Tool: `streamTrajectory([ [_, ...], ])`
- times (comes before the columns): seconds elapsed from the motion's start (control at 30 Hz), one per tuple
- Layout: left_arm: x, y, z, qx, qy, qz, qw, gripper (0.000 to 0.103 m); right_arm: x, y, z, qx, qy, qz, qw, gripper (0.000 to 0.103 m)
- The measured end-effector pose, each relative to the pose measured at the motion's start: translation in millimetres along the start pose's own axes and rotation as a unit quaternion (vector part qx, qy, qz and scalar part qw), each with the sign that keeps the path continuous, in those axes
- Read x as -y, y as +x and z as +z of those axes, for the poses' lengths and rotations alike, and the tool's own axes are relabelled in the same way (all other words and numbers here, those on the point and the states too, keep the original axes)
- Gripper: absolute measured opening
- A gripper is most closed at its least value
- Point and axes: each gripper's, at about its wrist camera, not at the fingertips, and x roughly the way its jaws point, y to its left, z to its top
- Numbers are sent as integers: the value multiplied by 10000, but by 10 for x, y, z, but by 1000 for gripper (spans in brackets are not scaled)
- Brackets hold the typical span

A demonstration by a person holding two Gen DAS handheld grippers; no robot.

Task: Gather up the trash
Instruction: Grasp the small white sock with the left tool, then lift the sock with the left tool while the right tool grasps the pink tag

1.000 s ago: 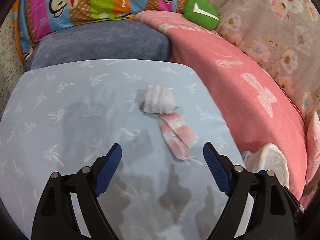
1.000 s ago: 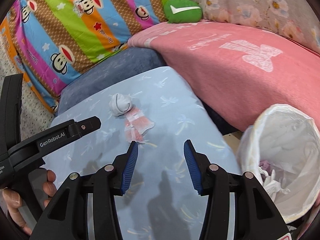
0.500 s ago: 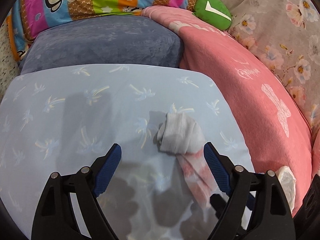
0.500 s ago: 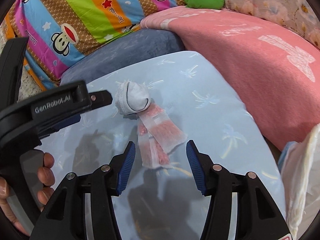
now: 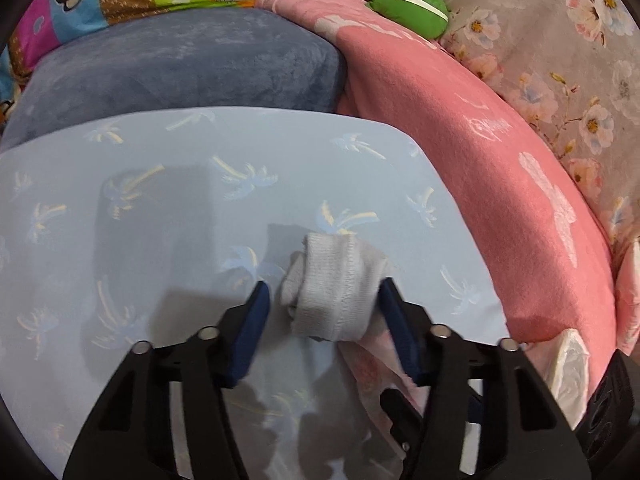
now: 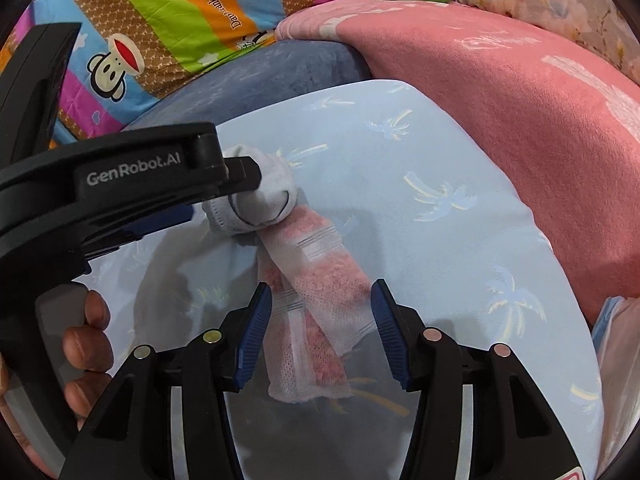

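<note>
Both grippers have moved forward: the left gripper (image 5: 324,300), jaws spread, now straddles the rolled white sock (image 5: 336,286), while the right gripper (image 6: 322,304), also spread, straddles the pink-and-white sock (image 6: 316,280) lying beside it on the light blue palm-print sheet (image 6: 420,184).

White sock ball (image 5: 332,284); pale-blue palm-print sheet (image 5: 160,200).

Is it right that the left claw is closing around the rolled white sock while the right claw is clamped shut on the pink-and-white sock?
Not quite. In the right wrist view the right claw is open, its fingers on either side of the pink-and-white sock with gaps showing. The left claw does bracket the rolled white sock.
</note>
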Motion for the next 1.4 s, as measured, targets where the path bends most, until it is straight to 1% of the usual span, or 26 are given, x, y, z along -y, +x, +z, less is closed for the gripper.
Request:
streamTrajectory([
  [0.03, 6, -9, -17, -15, -5, -23, 10000, 44, -5, 1, -13, 8, -63, -106, 9999, 41],
  [0.07, 15, -33, -39, 5, 19, -19, 10000, 42, 9, -4, -14, 6, -55, -105, 9999, 34],
  [0.1, 27, -52, -56, 3, 58, -8, 10000, 38, 31, -13, -21, -11, -5, -59, 10000, 31],
  [0.2, 70, -101, -103, -8, 80, 9, 10000, 35, 86, -32, -37, -72, 118, 69, 9999, 15],
  [0.27, 87, -155, -150, -20, 65, 10, 10000, 34, 116, -72, -62, -125, 196, 126, 9996, 10],
  [0.4, 141, -253, -226, -30, 71, 31, 10000, 34, 133, -205, -160, -130, 290, 151, 9994, 6],
  [0.53, 240, -401, -322, 8, 126, 53, 9999, 34, 172, -340, -252, -52, 416, 179, 9990, 6],
  [0.73, 425, -658, -448, 127, 227, 20, 9997, 34, 287, -743, -416, 237, 599, 169, 9978, 5],
  [0.83, 542, -776, -506, 187, 306, 0, 9994, 34, 371, -1020, -491, 462, 711, 150, 9963, 5],
  [1.03, 832, -985, -655, 306, 525, -82, 9981, 34, 540, -1440, -541, 778, 819, 113, 9935, 5],
  [1.3, 1274, -1165, -859, 401, 905, -186, 9949, 34, 885, -2097, -695, 1262, 1048, 6, 9865, 5],
  [1.4, 1426, -1191, -943, 402, 1057, -214, 9933, 34, 996, -2267, -744, 1367, 1159, -32, 9838, 4],
])
